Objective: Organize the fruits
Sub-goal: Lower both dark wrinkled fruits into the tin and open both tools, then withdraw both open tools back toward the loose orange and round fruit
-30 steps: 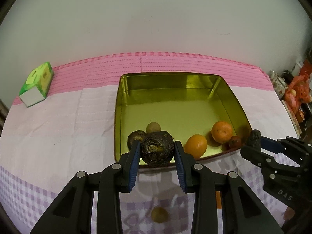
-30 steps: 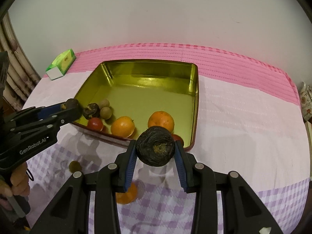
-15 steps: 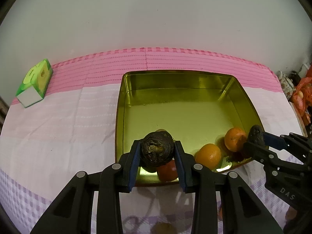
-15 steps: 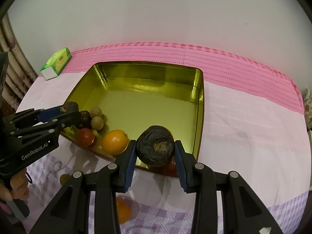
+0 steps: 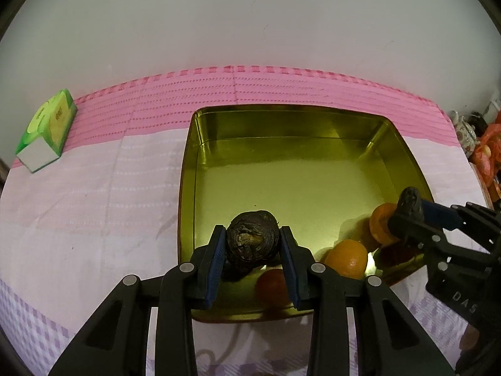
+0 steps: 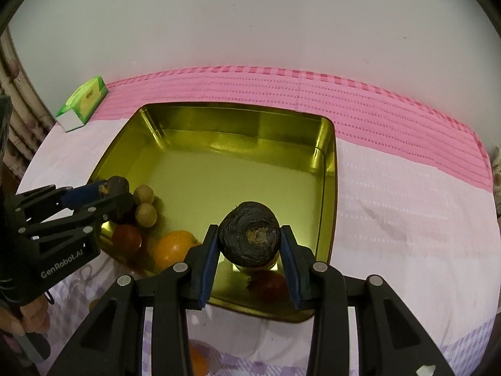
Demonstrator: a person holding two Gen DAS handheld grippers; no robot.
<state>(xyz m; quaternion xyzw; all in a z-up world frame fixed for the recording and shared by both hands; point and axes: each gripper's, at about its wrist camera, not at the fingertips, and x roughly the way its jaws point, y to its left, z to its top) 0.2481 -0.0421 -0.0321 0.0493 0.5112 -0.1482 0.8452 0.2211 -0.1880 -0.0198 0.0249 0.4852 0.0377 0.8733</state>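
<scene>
Nearest, the left tool [image 5: 253, 244] points steeply down over the near left corner of the gold tin [image 5: 281, 122], its blue pads clamped on a dark wrinkled fruit [image 5: 253, 242] held above the tin floor. In the right wrist view the right tool [image 6: 249, 244] tilts down the same way over the near right part of the tin, its pads clamped on a second dark fruit [image 6: 249, 238]. At the lower left edge of that view, part of a hand [image 6: 29, 316] grips the left tool's handle.

Under and beside the tools, in the tin's near part, lie a red fruit [image 6: 126, 239], an orange [image 6: 172, 247], another red fruit [image 6: 269, 285] and two small tan round fruits [image 6: 145, 214]. One more orange [image 6: 197, 360] lies on the table [image 6: 407, 219] in front of the tin, just outside it.

Farther back, the tin's floor is bare. A green box [image 5: 47, 131] lies well apart at the far left, on the pink cloth by the wall.
</scene>
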